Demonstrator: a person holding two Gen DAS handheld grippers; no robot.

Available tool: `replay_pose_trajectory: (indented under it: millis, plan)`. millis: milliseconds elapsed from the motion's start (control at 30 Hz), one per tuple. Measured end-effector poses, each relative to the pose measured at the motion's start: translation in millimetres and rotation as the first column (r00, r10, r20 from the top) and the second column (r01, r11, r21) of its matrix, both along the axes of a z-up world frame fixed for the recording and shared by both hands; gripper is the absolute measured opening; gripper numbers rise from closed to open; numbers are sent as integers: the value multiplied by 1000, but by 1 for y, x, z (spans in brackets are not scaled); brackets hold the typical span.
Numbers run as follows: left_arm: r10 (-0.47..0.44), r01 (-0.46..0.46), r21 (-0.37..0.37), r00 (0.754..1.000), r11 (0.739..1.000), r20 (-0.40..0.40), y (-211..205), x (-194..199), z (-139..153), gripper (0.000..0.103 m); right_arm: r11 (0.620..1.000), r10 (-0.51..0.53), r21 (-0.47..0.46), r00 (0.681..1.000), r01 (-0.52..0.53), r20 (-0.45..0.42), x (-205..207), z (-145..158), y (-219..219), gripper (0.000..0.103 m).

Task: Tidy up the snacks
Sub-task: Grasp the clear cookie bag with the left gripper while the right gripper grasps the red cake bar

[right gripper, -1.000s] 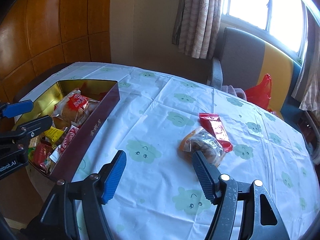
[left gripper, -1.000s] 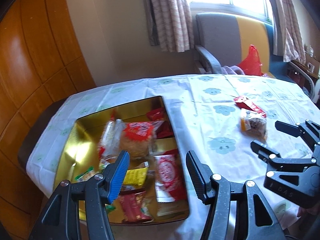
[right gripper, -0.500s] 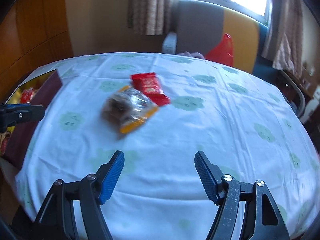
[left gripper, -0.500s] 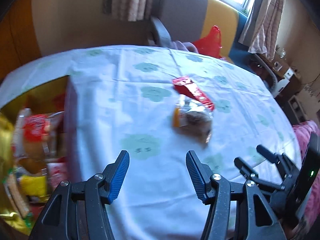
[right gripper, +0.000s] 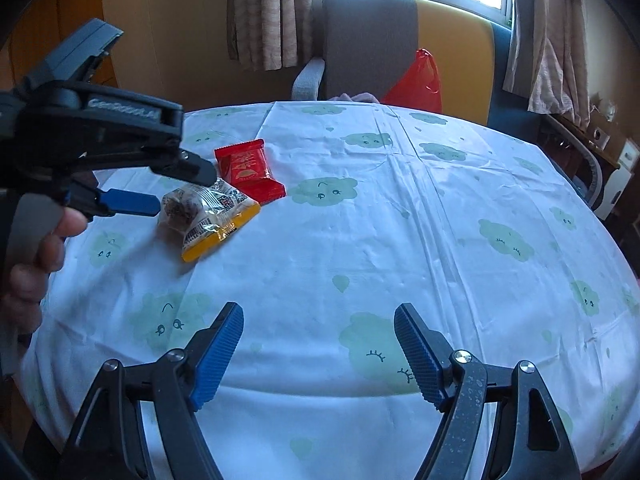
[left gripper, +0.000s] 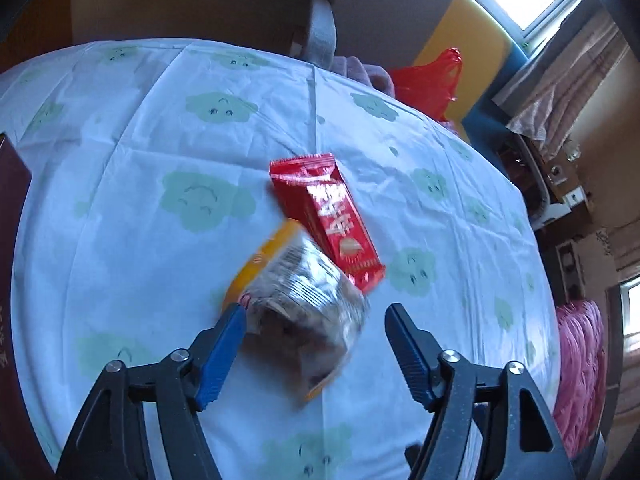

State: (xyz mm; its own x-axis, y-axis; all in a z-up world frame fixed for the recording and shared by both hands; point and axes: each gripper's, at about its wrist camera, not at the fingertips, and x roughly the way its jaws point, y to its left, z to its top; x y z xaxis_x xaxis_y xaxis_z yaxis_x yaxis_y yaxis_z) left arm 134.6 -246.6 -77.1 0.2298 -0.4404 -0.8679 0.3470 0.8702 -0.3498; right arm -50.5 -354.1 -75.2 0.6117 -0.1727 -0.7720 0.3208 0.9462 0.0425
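A clear snack packet with a yellow-orange edge lies on the tablecloth, touching a red snack bar just beyond it. My left gripper is open, its jaws on either side of the near end of the clear packet. In the right wrist view the left gripper reaches over the clear packet beside the red bar. My right gripper is open and empty above the tablecloth, well to the right of both snacks.
The round table has a white cloth with green cloud prints. A dark red box edge shows at far left. A grey and yellow armchair with a red bag stands behind the table.
My left gripper has swung right from the gold snack box and come down around the clear packet. My right gripper has turned right, away from the snacks.
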Motion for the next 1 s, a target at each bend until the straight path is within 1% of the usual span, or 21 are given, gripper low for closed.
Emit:
replay_pose_trajectory:
  millis: [67, 100, 167, 233, 267, 333, 367, 433, 533, 633, 767, 833, 900, 933, 1000]
  plan:
    - [2, -4, 46, 1000, 999, 25, -9, 7, -5, 77, 1000, -5, 6, 1000, 5, 1, 0, -1, -3, 79]
    - [-6, 2, 69, 999, 998, 46, -14, 9, -8, 77, 1000, -7, 9, 1000, 7, 3, 0, -2, -4, 79]
    - [-31, 24, 112, 998, 993, 57, -19, 14, -17, 77, 1000, -15, 14, 1000, 15, 2, 0, -3, -7, 79]
    - [-54, 46, 109, 997, 993, 64, -18, 13, -22, 77, 999, -22, 27, 1000, 22, 6, 0, -4, -10, 79]
    - [-81, 71, 116, 993, 991, 81, -17, 11, -21, 75, 999, -23, 30, 1000, 23, 8, 0, -4, -11, 79]
    - [-113, 100, 124, 988, 987, 104, -13, 7, -18, 64, 999, -24, 36, 1000, 24, 9, 1, -4, -13, 79]
    - [-139, 123, 137, 983, 983, 118, -11, 5, -17, 63, 999, -25, 43, 1000, 24, 9, 2, -4, -15, 79]
    - [-183, 163, 151, 974, 975, 132, -3, -2, -13, 61, 998, -24, 65, 1000, 23, 13, 5, -2, -19, 79]
    - [-235, 213, 169, 964, 962, 123, 19, -14, -10, 61, 995, -19, 95, 1000, 17, 22, 12, 2, -24, 78]
    - [-276, 246, 195, 951, 949, 140, 44, -30, -9, 61, 989, 6, 149, 999, -11, 35, 27, 6, -29, 79]
    - [-277, 232, 230, 943, 945, 186, 76, -45, -7, 62, 979, 55, 194, 997, -64, 52, 57, 13, -29, 78]
    - [-256, 211, 224, 947, 952, 195, 87, -47, -8, 64, 977, 88, 190, 995, -95, 50, 78, 15, -26, 78]
    - [-231, 187, 218, 952, 958, 202, 92, -48, -10, 68, 976, 118, 177, 992, -123, 40, 101, 14, -21, 78]
    - [-217, 173, 215, 956, 961, 197, 93, -46, -11, 71, 975, 137, 174, 990, -140, 30, 114, 13, -19, 78]
    - [-188, 152, 195, 965, 969, 183, 95, -43, -13, 71, 973, 166, 162, 986, -165, 4, 139, 8, -15, 78]
